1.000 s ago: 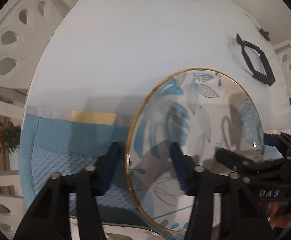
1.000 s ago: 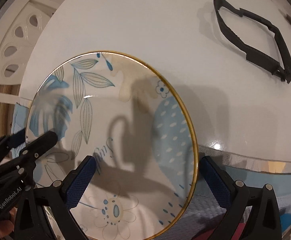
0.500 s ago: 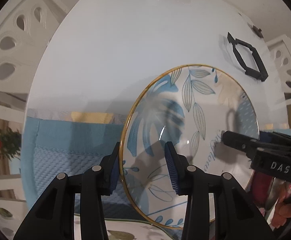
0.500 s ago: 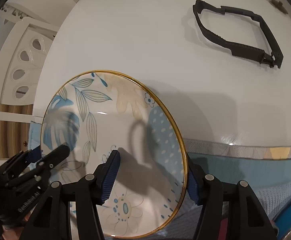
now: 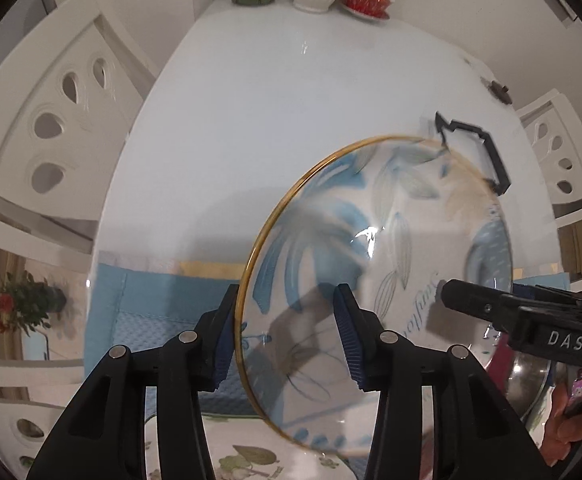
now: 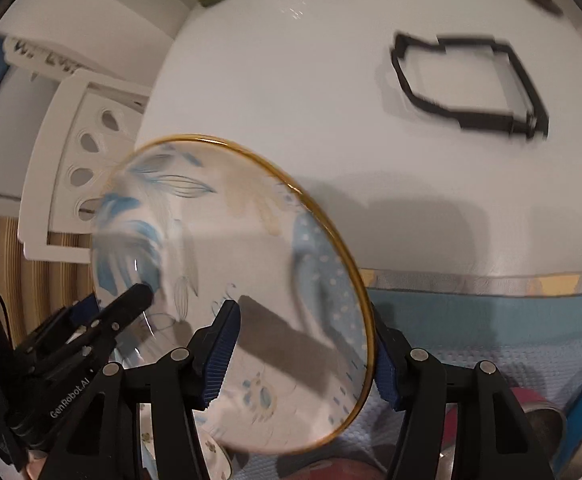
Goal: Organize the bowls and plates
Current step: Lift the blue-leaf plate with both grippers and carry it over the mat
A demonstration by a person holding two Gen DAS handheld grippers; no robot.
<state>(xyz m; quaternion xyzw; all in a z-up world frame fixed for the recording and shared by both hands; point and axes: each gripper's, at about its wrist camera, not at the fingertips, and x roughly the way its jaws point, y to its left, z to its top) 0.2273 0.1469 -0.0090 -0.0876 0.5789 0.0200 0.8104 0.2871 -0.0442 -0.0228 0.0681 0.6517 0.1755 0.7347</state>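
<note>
White chair (image 5: pixel 47 136) at far left. Left tongs (image 5: pixel 287 344) and right tongs (image 6: pixel 303 354) each pinch an edge of the gold-rimmed plate (image 5: pixel 391 264), centre-frame above the tabletop (image 5: pixel 291 120); black frame (image 6: pixel 467 84) upper right, partly hidden behind the plate.

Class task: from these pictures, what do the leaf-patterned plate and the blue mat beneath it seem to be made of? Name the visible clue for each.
Plate: probably glazed ceramic; glossy highlight, printed blue leaves, gold rim.
Mat: looks like woven fabric; matte, waffle-like texture, plain border.
</note>
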